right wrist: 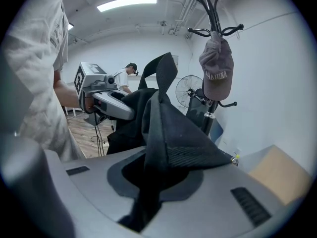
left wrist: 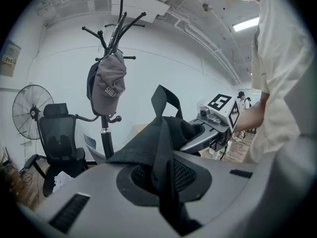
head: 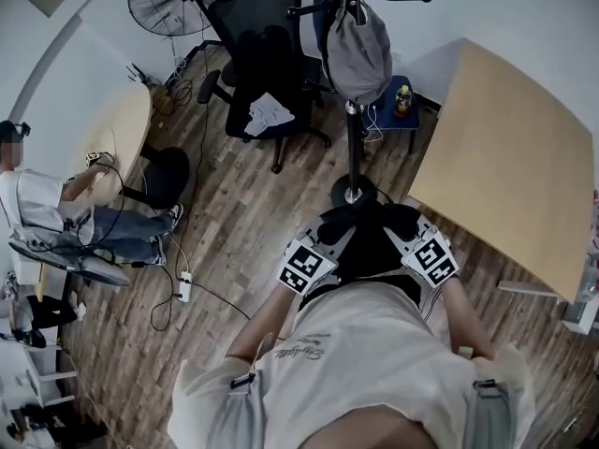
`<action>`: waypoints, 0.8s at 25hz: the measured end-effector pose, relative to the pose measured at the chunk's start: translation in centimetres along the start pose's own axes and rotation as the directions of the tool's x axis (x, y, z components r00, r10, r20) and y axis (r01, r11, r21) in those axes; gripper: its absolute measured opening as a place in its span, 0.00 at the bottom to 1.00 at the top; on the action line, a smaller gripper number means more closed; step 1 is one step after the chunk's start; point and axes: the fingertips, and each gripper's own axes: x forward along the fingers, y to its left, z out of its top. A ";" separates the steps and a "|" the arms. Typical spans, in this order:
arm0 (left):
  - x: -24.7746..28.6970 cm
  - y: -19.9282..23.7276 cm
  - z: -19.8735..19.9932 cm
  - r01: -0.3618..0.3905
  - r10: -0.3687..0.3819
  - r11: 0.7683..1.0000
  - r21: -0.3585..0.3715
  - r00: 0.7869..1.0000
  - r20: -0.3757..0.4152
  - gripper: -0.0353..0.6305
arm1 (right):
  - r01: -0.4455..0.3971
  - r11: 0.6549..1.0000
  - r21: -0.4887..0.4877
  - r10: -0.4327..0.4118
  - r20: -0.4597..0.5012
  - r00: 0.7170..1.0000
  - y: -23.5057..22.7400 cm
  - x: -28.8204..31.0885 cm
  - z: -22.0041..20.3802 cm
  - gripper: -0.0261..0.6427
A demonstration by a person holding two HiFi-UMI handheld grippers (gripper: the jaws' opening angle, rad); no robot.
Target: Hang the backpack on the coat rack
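Black backpack [head: 366,243], left tool [head: 325,239] beside right tool [head: 410,235]

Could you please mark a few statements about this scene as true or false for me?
1. The left gripper and the right gripper are both shut on the black backpack. True.
2. The backpack hangs on the coat rack. False: it is held in the grippers, off the rack.
3. A grey cap hangs on the coat rack. True.
4. The office chair has a bare seat. False: a white cloth lies on it.
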 end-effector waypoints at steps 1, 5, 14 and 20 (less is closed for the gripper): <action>0.2 0.8 0.2 0.006 -0.006 1.000 0.002 1.000 0.002 0.12 | 0.010 1.000 0.000 -0.010 0.001 1.000 -0.5 0.6 0.3 0.10; 1.1 3.6 0.7 0.026 -0.026 1.000 0.012 1.000 -0.007 0.12 | 0.040 0.999 0.004 -0.040 0.006 0.999 -2.6 2.5 1.7 0.10; 3.6 8.3 1.6 0.016 -0.016 1.000 -0.008 0.999 -0.035 0.12 | 0.005 1.000 0.009 -0.005 -0.005 1.000 -6.6 5.8 2.5 0.10; 5.9 10.7 1.2 -0.004 0.002 0.999 -0.032 0.998 -0.059 0.12 | -0.027 0.999 0.023 0.027 -0.011 1.000 -9.4 8.0 1.8 0.10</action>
